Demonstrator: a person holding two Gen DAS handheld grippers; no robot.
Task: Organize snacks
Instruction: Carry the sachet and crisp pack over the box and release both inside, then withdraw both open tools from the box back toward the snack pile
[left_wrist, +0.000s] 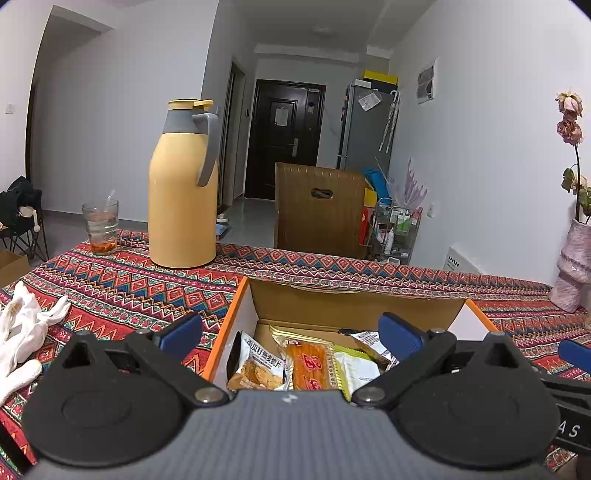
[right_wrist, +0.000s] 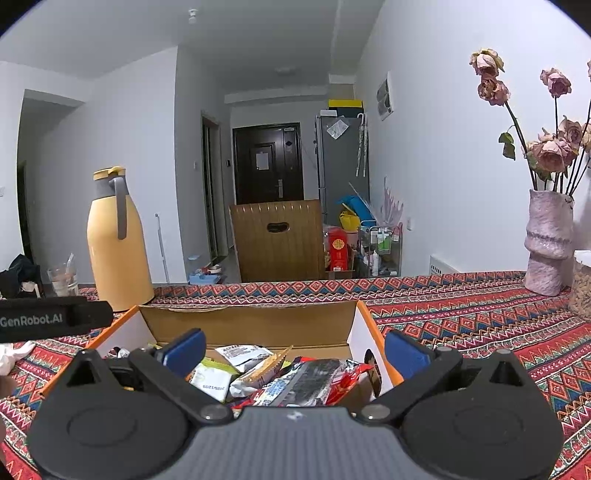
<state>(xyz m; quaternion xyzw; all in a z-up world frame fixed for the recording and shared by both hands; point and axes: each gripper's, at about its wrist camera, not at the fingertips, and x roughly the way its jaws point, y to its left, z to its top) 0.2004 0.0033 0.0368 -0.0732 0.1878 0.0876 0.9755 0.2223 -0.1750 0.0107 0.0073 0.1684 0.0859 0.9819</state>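
An open cardboard box with orange edges (left_wrist: 236, 295) (right_wrist: 364, 314) sits on the patterned tablecloth and holds several snack packets. In the left wrist view I see a pumpkin-crisp packet (left_wrist: 258, 363), an orange packet (left_wrist: 310, 365) and a pale green one (left_wrist: 354, 369). In the right wrist view lie a white-green packet (right_wrist: 212, 378), a dark packet (right_wrist: 314, 380) and a red one (right_wrist: 351, 376). My left gripper (left_wrist: 291, 334) hovers open over the box's left side, holding nothing. My right gripper (right_wrist: 295, 350) hovers open over the box's right part, also holding nothing.
A yellow thermos (left_wrist: 183, 184) (right_wrist: 116, 240) and a glass (left_wrist: 101, 227) stand at the table's far left. White gloves (left_wrist: 22, 332) lie at the left. A pink vase of dried roses (right_wrist: 548, 243) stands far right, beside a jar (right_wrist: 581, 288). A wooden chair (left_wrist: 317, 210) is behind the table.
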